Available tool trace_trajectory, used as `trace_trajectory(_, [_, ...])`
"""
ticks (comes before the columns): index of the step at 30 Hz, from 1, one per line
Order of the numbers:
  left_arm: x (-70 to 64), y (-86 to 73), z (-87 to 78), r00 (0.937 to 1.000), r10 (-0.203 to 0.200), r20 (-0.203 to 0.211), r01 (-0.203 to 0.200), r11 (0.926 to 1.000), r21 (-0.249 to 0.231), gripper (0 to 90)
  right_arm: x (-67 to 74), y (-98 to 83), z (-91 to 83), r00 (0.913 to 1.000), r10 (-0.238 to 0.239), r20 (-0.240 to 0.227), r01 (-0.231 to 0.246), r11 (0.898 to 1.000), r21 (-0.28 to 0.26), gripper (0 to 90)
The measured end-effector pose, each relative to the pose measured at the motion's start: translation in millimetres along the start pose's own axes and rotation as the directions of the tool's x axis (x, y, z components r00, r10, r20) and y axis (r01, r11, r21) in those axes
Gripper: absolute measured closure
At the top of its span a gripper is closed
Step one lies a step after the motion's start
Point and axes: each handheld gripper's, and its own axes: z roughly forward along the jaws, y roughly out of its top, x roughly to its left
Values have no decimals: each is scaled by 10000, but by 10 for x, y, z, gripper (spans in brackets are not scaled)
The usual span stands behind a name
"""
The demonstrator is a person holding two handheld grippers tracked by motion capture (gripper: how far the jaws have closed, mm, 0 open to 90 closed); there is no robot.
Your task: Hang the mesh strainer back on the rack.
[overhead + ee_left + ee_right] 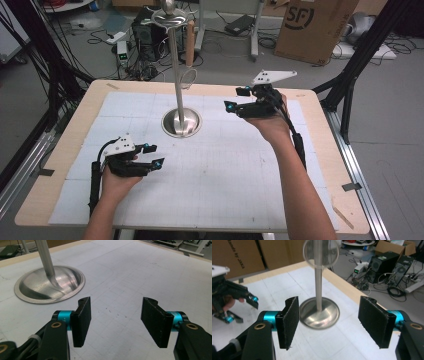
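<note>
Hovering right gripper [235, 99] near metal stand [178, 75], fingers spread, empty | left gripper [153, 156] low over surface [240, 165], fingers spread, empty

In the right gripper view the stand's pole [318, 277] runs off the top edge, cutting off its clear ring [321, 255]. The left gripper view crops the pole at upper left.

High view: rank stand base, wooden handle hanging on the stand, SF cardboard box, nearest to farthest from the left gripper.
From the left gripper, at the table's near left:
1. Stand base, mid-table, up and right of it.
2. Wooden handle, hanging near the stand's top, beyond the far table edge.
3. SF cardboard box, on the floor, far right.
</note>
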Motion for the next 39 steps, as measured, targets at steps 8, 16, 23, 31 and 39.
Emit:
trace_trajectory(8, [3,-1,-6,10000,-15,-26,15,10000,-14,419,22,-212,-93,10000,82,-56,-83,9998,-196,301])
trace_trajectory(16, [6,1,-21,10000,-52,-53,52,10000,-50,419,46,-428,-106,9995,303,-92,-303,9995,5,272])
trace_trajectory(23, [11,5,-34,10000,-27,-77,26,9999,-102,418,65,-504,-114,9994,322,-115,-322,9995,-41,268])
trace_trajectory(31, [11,6,-40,10000,-55,-68,54,9999,-128,418,135,-704,-136,9986,473,-255,-475,9988,-83,254])
trace_trajectory(39, [13,8,-50,10000,-37,-71,36,9999,-128,418,150,-963,-211,9970,746,-226,-745,9972,38,243])
